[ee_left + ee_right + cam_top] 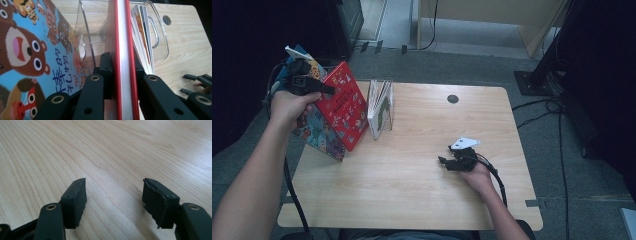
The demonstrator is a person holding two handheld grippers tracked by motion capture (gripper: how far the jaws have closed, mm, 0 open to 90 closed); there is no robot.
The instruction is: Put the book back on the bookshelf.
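Red book (343, 104) clamped edge-on between left gripper (326, 90) fingers (106, 71), held tilted at worktop (422, 190) left edge, beside clear rack (387, 100). Right gripper (443, 161) rested on worktop, fingers (75, 200) spread wide, nothing held.

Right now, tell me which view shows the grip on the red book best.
The left gripper view: the left gripper has its fingers clamped on the red book edge-on. The high view shows its cover, not the contact. The right gripper view faces the bare table.
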